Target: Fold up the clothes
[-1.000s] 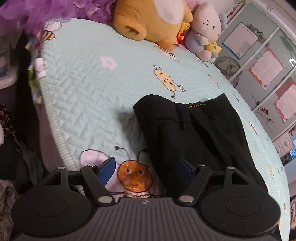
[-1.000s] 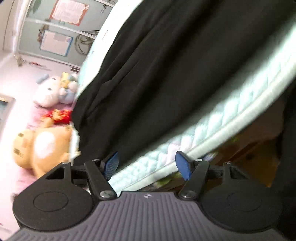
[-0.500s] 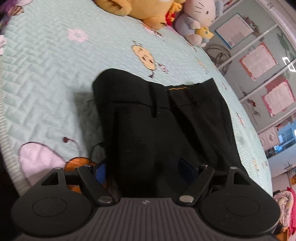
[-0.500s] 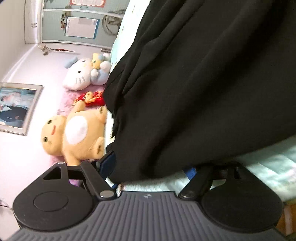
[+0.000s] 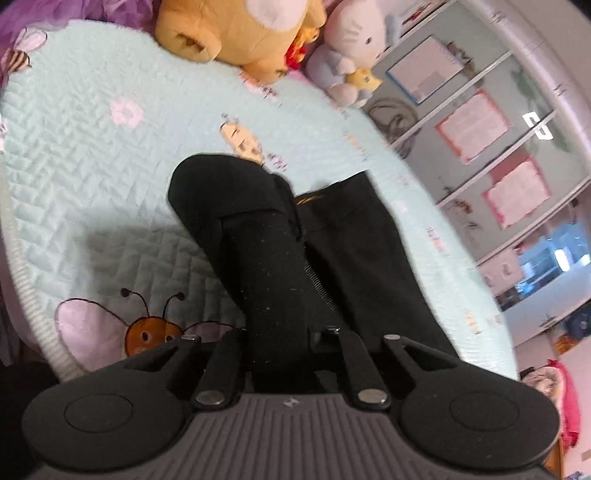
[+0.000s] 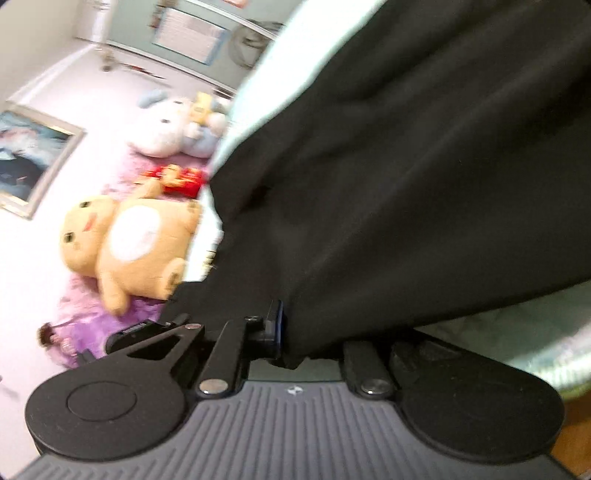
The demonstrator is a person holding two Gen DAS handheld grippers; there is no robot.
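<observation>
Item — black trousers point(image 5: 280, 258), lying on the bed point(image 5: 85, 155) over a pale green quilted cover with bee motifs; one side is raised in a loose ridge, the other flat, waistband toward the plush toys point(image 5: 236, 26).

Left gripper point(image 5: 282, 354): jaws drawn close together, pinching the near edge of the raised cloth.

Right gripper point(image 6: 295, 343): jaws likewise nearly closed on a hem of the same garment, near the bed's edge.

Step in hand, as judged: a fold with both ends gripped. Next move calls for carrying the held edge across evenly and laying it square.

Left view alone shows the whole garment, waistband and zip; right view alone shows the mattress edge and a framed picture point(image 6: 26, 155) on the wall
</observation>
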